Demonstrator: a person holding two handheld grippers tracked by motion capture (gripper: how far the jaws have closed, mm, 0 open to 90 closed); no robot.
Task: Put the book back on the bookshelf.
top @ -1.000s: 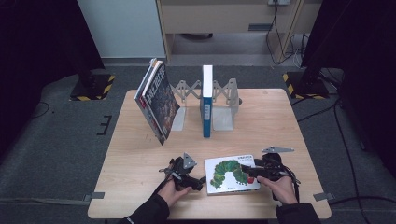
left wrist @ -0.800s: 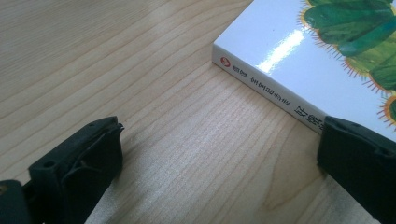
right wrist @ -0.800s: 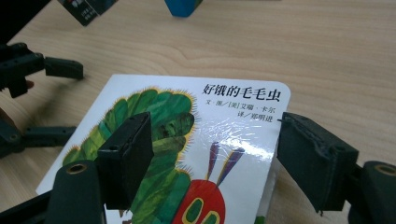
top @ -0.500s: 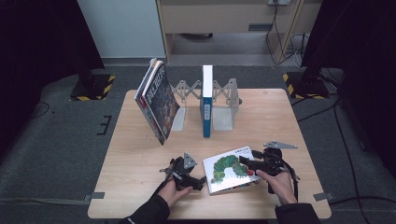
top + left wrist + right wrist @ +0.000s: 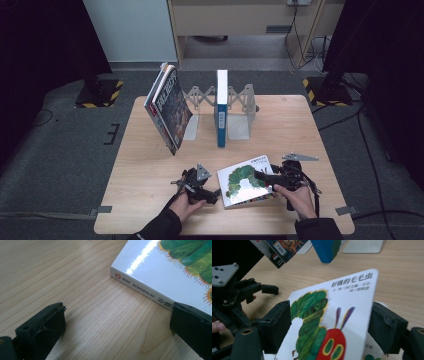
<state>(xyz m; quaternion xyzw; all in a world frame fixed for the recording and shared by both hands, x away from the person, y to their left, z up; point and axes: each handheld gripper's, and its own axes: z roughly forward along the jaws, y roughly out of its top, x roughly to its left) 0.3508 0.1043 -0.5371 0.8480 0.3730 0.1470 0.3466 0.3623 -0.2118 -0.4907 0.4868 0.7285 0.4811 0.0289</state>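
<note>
A white picture book with a green caterpillar on its cover lies near the table's front edge, its right side tilted up. My right gripper reaches in from the right. Its jaws have just been opening, and the book's raised cover stands between them. I cannot tell whether the pads press on it. My left gripper rests on the table left of the book, open. The book's spine lies just ahead of its right jaw, with bare wood between the fingers.
Behind stand a metal bookend rack with a blue book upright in it and several dark books leaning at its left. The wooden table has free room on the left. My left gripper shows in the right gripper view.
The book lay flat a second ago; its right side has since tilted up. My right gripper has turned and reached further onto the book. The left hand has kept still.
</note>
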